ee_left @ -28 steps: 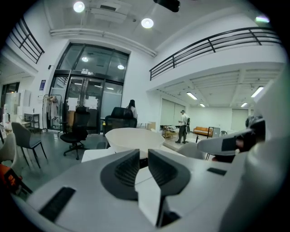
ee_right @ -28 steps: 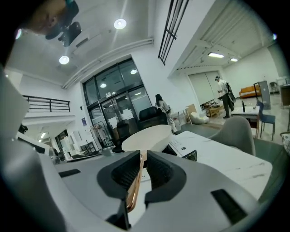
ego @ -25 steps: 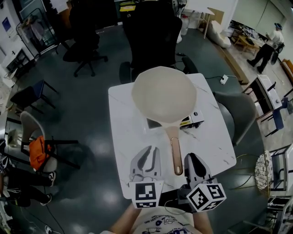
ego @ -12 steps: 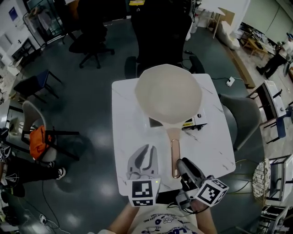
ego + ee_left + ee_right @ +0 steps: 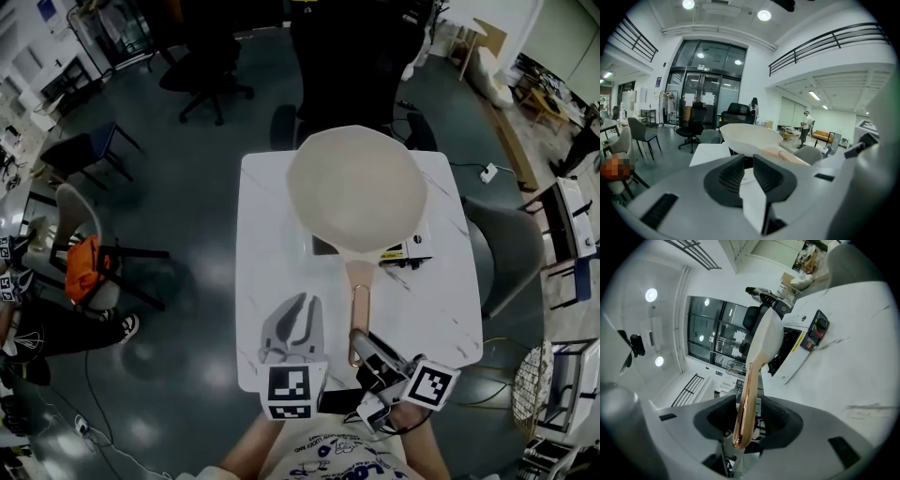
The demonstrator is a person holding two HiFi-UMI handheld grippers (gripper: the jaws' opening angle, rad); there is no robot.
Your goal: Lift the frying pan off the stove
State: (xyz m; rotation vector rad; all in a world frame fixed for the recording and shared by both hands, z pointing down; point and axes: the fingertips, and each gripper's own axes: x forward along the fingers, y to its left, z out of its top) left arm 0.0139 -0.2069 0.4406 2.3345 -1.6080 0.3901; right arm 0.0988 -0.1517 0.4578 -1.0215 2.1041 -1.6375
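Frying pan [image 5: 356, 192], broad, smooth and cream-coloured, sits on the flat stove [image 5: 410, 251] atop our marbled white table [image 5: 267, 234]. Our right gripper's [image 5: 363, 337] ribbed jaws, just opened wide, flank its slim copper handle [image 5: 357, 309] unpressed. Our left gripper [image 5: 296, 304] is closed, empty.

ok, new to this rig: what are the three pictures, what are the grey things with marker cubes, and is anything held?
There is no robot. A person holds two hand grippers, each with a marker cube. The top-down picture is from a head camera; the other two look along each gripper's jaws. On the white table a cream frying pan sits on a small stove. The left gripper is shut and empty. The right gripper has just been opening its jaws; the pan's copper handle lies between them, apparently not clamped.
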